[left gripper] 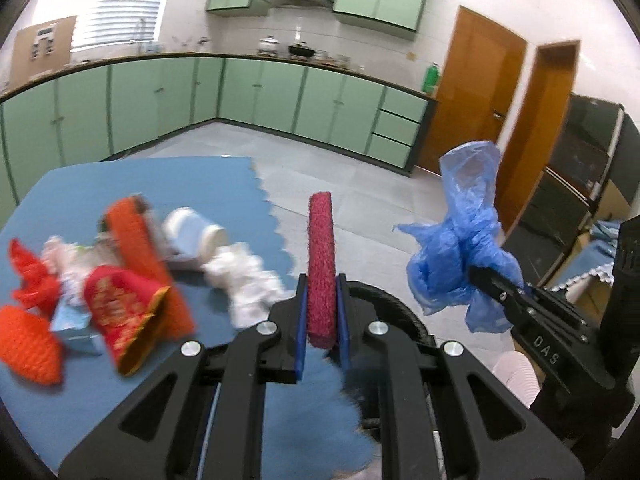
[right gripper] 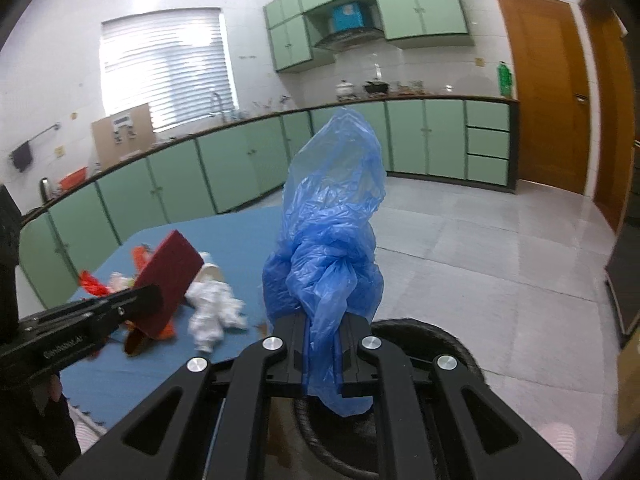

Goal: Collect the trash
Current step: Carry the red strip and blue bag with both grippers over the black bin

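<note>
My left gripper (left gripper: 321, 292) is shut on a dark red scouring pad (left gripper: 320, 264), held edge-on above the table's right edge; the pad also shows in the right wrist view (right gripper: 170, 280). My right gripper (right gripper: 323, 344) is shut on a crumpled blue plastic bag (right gripper: 332, 240), held up over a round black bin (right gripper: 432, 344); the bag also shows in the left wrist view (left gripper: 464, 248). A pile of trash lies on the blue table cloth (left gripper: 192, 184): a white cup (left gripper: 196, 236), crumpled white tissue (left gripper: 252, 280), orange sponge (left gripper: 140, 240), red wrappers (left gripper: 120, 312).
The black bin's rim (left gripper: 400, 304) sits below both grippers, right of the table. Green kitchen cabinets (left gripper: 280, 96) run along the far wall. Wooden doors (left gripper: 468, 92) stand at the right. Grey tiled floor (right gripper: 500, 260) lies beyond the table.
</note>
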A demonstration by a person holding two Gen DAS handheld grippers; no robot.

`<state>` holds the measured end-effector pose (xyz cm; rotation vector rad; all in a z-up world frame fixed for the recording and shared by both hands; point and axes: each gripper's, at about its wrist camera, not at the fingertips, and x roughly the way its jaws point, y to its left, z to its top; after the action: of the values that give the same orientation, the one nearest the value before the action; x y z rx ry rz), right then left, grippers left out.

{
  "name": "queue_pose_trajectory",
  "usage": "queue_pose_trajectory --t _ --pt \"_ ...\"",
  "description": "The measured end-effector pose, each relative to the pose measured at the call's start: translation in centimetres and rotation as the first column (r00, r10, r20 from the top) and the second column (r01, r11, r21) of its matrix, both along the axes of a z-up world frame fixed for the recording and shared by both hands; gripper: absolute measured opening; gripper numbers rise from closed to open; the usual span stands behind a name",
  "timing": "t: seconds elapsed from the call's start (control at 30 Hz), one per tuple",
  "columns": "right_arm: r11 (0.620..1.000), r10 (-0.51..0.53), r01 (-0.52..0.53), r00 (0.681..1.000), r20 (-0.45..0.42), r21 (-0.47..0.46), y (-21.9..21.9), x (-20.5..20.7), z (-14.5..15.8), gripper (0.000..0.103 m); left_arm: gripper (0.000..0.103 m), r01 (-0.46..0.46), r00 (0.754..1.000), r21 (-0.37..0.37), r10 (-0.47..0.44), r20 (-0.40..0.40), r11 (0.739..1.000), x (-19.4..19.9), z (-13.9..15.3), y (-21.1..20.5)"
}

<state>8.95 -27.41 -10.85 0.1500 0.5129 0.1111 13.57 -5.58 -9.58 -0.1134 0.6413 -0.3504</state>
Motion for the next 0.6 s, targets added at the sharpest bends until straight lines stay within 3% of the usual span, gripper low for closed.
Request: queue_pose_trajectory --t 0.33,0.6 --pt "0.996 -0.083 0.082 0.993 -0.087 -0.015 -4.9 2.5 -3.6 0.009 0.012 0.107 0.992 -0.022 -0.108 -0.068 0.994 5.2 -4.4 -6.8" --pt "0.994 -0.111 0.113 0.979 -0.173 0.003 -7.2 5.5 -6.4 0.013 0.012 0.145 0.980 -0.027 -0.147 -0.133 0.989 7.7 -7.1 -9.4"
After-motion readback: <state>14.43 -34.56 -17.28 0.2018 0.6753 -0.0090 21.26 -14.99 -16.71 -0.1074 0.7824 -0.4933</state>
